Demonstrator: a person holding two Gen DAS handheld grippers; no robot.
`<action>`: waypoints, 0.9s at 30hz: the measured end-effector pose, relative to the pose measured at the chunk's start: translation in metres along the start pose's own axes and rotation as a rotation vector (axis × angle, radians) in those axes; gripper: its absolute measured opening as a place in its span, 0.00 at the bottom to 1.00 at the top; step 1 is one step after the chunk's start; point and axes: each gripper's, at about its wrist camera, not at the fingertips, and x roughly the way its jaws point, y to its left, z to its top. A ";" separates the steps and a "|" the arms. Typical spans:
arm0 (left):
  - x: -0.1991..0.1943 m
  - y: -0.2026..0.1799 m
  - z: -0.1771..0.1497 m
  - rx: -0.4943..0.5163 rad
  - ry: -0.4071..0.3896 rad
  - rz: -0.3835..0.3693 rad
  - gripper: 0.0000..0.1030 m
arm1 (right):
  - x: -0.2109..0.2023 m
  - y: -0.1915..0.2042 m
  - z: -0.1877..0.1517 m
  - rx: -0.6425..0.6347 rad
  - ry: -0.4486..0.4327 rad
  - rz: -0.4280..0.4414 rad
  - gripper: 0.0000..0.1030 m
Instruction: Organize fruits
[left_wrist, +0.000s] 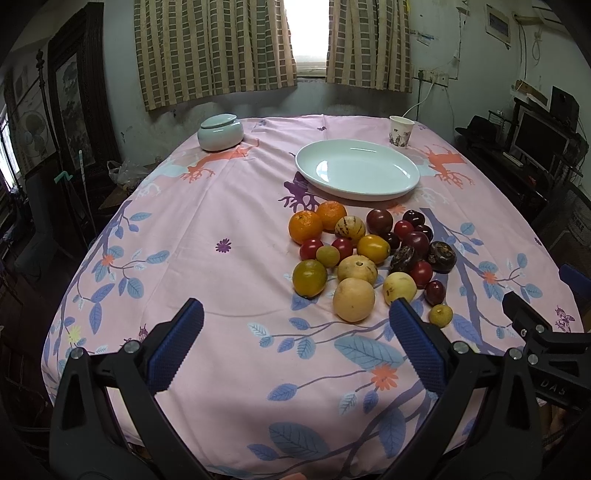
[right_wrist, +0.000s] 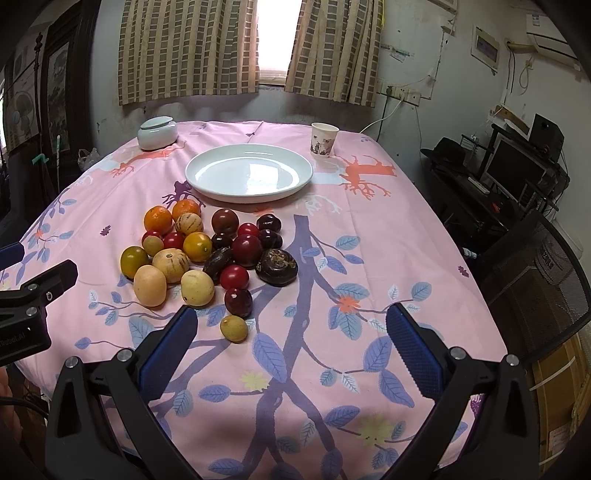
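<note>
A pile of fruits (left_wrist: 369, 254) (right_wrist: 207, 254) lies on the pink tablecloth: oranges, yellow pears, red and dark plums, dark water chestnuts, small longans. Behind it stands an empty white oval plate (left_wrist: 357, 170) (right_wrist: 249, 172). My left gripper (left_wrist: 295, 321) hovers open over the near table edge, its right finger close to a yellow pear (left_wrist: 399, 288) and a small longan (left_wrist: 440, 315). My right gripper (right_wrist: 291, 325) is open too, with a lone longan (right_wrist: 233, 328) lying between its fingers on the cloth. Neither holds anything.
A pale lidded jar (left_wrist: 220, 132) (right_wrist: 157, 133) stands at the far left of the table, a paper cup (left_wrist: 400, 131) (right_wrist: 324, 139) at the far right. A dark desk with a monitor (right_wrist: 513, 166) and a mesh chair (right_wrist: 535, 280) flank the right side.
</note>
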 end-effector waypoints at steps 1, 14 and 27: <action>0.000 0.000 -0.001 0.003 0.000 0.000 0.98 | 0.000 0.000 0.000 0.000 0.000 0.000 0.99; 0.007 0.007 -0.002 -0.012 0.023 -0.004 0.98 | 0.012 0.009 -0.007 -0.022 0.039 0.114 0.99; 0.046 0.019 -0.010 -0.037 0.113 -0.019 0.98 | 0.050 0.023 -0.019 -0.054 0.132 0.264 0.67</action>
